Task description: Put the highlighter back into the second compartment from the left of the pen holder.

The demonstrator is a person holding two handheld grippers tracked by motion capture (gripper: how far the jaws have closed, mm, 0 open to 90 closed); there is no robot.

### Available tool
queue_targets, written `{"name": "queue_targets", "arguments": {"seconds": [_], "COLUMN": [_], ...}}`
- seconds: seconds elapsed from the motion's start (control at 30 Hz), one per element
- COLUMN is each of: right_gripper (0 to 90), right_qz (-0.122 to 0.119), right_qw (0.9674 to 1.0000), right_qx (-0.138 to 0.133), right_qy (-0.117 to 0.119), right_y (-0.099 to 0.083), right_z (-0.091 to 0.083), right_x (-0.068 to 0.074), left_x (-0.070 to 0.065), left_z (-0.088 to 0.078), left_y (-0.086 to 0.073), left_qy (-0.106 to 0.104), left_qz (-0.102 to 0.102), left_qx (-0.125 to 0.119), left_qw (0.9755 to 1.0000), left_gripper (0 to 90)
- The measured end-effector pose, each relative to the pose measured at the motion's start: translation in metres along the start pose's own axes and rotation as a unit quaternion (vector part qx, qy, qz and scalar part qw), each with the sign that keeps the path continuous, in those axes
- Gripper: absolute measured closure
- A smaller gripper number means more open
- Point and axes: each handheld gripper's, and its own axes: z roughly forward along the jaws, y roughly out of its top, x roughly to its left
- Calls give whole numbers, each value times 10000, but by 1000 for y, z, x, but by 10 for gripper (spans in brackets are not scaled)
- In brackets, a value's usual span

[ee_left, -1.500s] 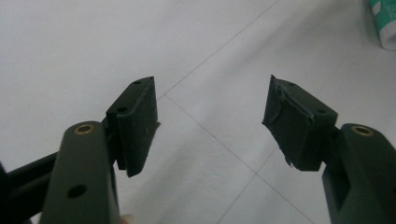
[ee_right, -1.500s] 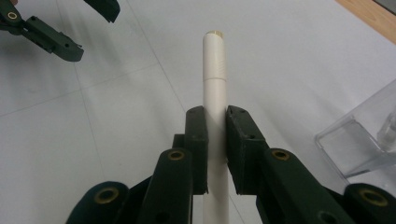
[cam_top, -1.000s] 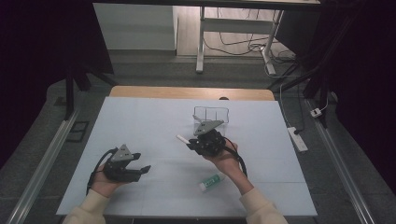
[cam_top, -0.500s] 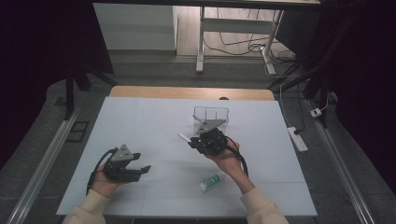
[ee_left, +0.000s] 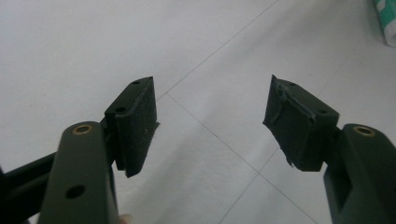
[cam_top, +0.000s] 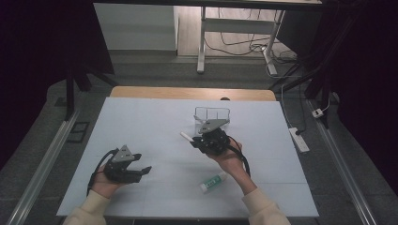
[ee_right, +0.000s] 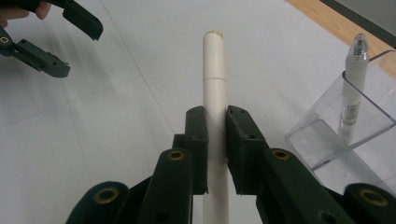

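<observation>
Looking down from the high view, we see the right gripper [cam_top: 197, 139] raised over the middle of the white table [cam_top: 155, 122], its jaws pressed onto a cream-coloured marker pen [cam_top: 186, 137] whose free end sticks out toward the left of that view. In the right gripper view the two black pads clamp the pen's barrel from either side, and its capped end [ee_right: 214, 51] reaches well past them, clear of the tabletop.

Just beside this gripper, on its far side in the high view, we find a clear plastic pen holder [cam_top: 212, 114] standing on the table. In the right gripper view a white pen with a clear cap [ee_right: 352, 88] stands upright inside it, leaning on its wall. The held marker and the holder are near each other but apart.

Our left gripper [cam_top: 142, 171] rests low at the near left of the table, held in the left hand [cam_top: 107, 182]. Its jaws stand spread with nothing between them, and the left gripper view shows bare white surface in the gap.

A green-and-white tube [cam_top: 213, 181] lies flat on the table near the right forearm, well apart from both grippers.
</observation>
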Motion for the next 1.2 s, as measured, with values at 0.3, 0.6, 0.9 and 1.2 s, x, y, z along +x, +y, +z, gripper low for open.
{"name": "queue_targets", "arguments": {"seconds": [0.3,0.6,0.9,1.2], "right_gripper": [785,785,785,785], "right_qz": [-7,111,183,263], "right_qw": [10000,9998,9993,9986], "right_qx": [3,-114,-229,-306], "right_qy": [-21,-134,-230,-341], "right_y": [0,-1,-2,-4], "right_z": [-1,-6,-10,-14], "right_x": [-1,-9,-16,-23], "left_x": [0,-1,-1,-1], "left_z": [-1,-1,0,0], "left_y": [0,0,0,0], "left_qy": [49,75,83,86], "left_qz": [25,43,43,43], "left_qx": [-21,-18,-18,-15], "left_qw": [10000,10000,10000,10000], "left_gripper": [338,338,337,337]}}
